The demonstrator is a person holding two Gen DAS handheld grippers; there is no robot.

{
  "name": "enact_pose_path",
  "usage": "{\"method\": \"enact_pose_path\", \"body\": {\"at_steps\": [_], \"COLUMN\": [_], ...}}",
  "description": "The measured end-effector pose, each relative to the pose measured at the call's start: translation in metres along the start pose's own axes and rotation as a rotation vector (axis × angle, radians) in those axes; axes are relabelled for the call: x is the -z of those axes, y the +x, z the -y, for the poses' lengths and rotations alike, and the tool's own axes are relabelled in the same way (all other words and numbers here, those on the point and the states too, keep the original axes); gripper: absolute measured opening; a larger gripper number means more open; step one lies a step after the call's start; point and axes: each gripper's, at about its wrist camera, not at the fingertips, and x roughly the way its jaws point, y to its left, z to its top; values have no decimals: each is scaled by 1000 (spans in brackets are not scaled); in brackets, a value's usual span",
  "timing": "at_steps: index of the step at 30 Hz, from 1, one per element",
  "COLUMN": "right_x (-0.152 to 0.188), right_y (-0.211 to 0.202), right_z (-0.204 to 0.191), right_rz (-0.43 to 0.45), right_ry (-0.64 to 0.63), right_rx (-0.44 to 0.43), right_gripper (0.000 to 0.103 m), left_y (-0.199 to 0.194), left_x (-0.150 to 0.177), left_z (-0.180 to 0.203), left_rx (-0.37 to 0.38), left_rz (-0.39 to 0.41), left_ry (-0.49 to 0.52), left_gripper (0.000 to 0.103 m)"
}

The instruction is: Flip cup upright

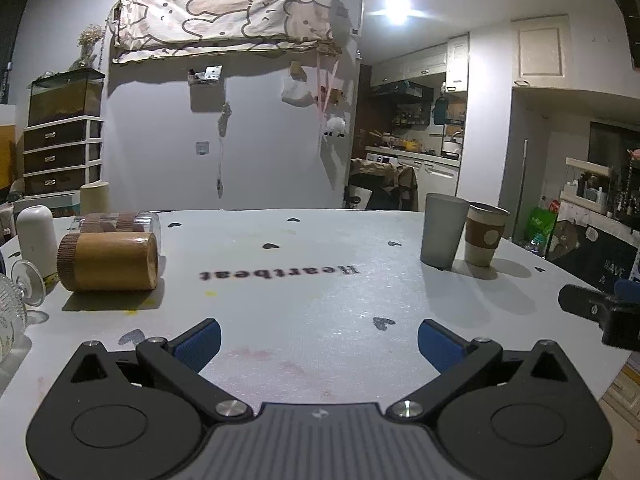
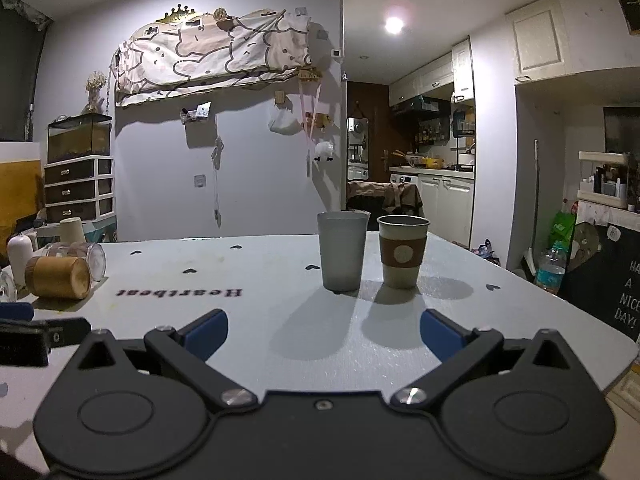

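A wooden cup (image 1: pixel 108 262) lies on its side at the table's left, its base toward me; it also shows in the right wrist view (image 2: pixel 58 278). A clear glass cup (image 1: pixel 120 222) lies on its side behind it, also seen from the right (image 2: pixel 86 256). A grey cup (image 2: pixel 342 254) and a cream cup with a brown sleeve (image 2: pixel 402 252) stand upright at the right. My left gripper (image 1: pixel 319 344) is open and empty above the near table. My right gripper (image 2: pixel 324 332) is open and empty, in front of the upright cups.
The white table (image 1: pixel 304 320) carries a "Heartbeat" print. A white bottle (image 1: pixel 37 238) and a stemmed glass (image 1: pixel 26 288) stand at the far left edge. The other gripper's finger shows at the right edge of the left wrist view (image 1: pixel 600 312).
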Motion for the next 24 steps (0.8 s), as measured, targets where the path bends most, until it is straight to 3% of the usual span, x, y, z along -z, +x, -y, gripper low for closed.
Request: {"method": "enact_pose_path", "body": {"at_steps": [24], "right_x": [7], "right_y": [-4], "right_z": [-3], "right_rz": [-25], "right_ry": [-17], "right_rx": [2], "right_gripper": [103], "left_y": [-2], "left_x": [2], "left_z": [1], "left_rx": [-17], "left_rz": [0], "left_ry": [17], "left_gripper": [103]}}
